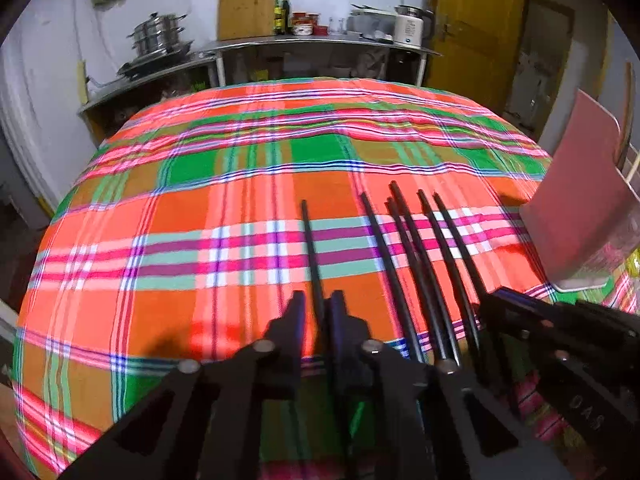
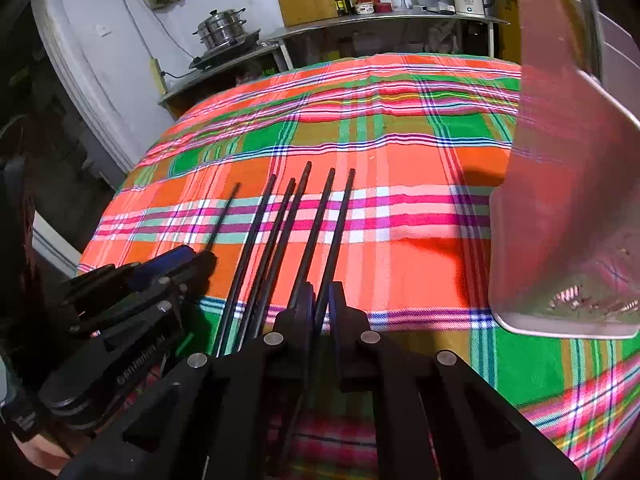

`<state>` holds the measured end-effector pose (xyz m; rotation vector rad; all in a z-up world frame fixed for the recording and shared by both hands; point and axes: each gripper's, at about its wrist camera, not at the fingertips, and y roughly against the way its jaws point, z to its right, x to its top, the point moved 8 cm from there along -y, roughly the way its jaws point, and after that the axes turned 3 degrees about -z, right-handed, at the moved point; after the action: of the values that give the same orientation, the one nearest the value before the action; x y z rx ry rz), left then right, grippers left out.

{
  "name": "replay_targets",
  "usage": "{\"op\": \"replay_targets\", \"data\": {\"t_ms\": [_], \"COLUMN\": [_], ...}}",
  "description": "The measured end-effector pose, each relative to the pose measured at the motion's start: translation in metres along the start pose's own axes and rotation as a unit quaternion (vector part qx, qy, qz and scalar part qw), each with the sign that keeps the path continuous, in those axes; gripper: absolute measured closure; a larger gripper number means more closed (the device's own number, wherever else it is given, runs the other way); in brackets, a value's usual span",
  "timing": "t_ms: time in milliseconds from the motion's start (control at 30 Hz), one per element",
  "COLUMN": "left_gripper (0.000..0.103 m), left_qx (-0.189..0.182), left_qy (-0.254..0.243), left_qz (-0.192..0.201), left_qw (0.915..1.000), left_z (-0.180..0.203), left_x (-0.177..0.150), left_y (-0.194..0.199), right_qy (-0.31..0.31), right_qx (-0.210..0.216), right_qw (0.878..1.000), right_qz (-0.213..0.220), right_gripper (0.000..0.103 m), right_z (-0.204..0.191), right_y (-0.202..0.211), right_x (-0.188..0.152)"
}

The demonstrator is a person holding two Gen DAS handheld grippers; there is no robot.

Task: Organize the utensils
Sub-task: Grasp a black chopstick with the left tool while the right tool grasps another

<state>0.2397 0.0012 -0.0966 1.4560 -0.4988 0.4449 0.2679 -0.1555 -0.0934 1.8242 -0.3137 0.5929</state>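
My left fingers [image 1: 317,312] pinch one black chopstick [image 1: 310,240]; my right fingers [image 2: 322,300] clamp another chopstick [image 2: 340,220], the loose chopsticks [image 2: 276,220] between them. Either thin stick could pivot or slip before reaching the pink holder [image 2: 560,220] beyond my right fingers.

Light falls bright and even from overhead, and the plaid tablecloth [image 1: 240,240] glows almost oversaturated. The pink container [image 2: 560,208] throws a soft shadow leftward onto the cloth. Both fisheye views bow the desk's far edge and darken to black at the corners. Near parts look slightly soft; the far shelf [image 1: 304,42] is dimmer.
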Motion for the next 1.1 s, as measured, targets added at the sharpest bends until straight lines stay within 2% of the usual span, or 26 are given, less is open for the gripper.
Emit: {"op": "replay_targets", "data": {"t_ms": [300,567,933,1000,1100], "left_gripper": [0.097,0.095,0.093,0.097,0.098], "left_qx": [-0.008,-0.038,-0.033,-0.026,-0.037], "left_qy": [0.067,0.057,0.028,0.028,0.038], "left_qz": [-0.009,-0.032,-0.042,-0.043,-0.043], "left_qw": [0.9977,0.9971,0.9982,0.9983,0.9977], "left_z": [-0.027,-0.025,-0.019,-0.019,-0.019], "left_x": [-0.016,-0.006,0.006,0.008,0.009], "left_y": [0.013,0.003,-0.006,-0.006,-0.004], "right_qy": [-0.017,0.002,0.02,0.02,0.021], "right_qx": [0.01,0.002,-0.017,-0.016,-0.01], "right_qw": [1.0,1.0,0.999,0.999,0.999], "right_qz": [-0.01,-0.019,-0.027,-0.028,-0.025], "right_gripper": [0.096,0.095,0.097,0.097,0.098], "right_z": [0.013,0.008,0.002,0.002,0.0], "right_y": [0.015,0.003,-0.01,-0.01,-0.006], "right_x": [-0.014,0.004,0.019,0.02,0.019]}}
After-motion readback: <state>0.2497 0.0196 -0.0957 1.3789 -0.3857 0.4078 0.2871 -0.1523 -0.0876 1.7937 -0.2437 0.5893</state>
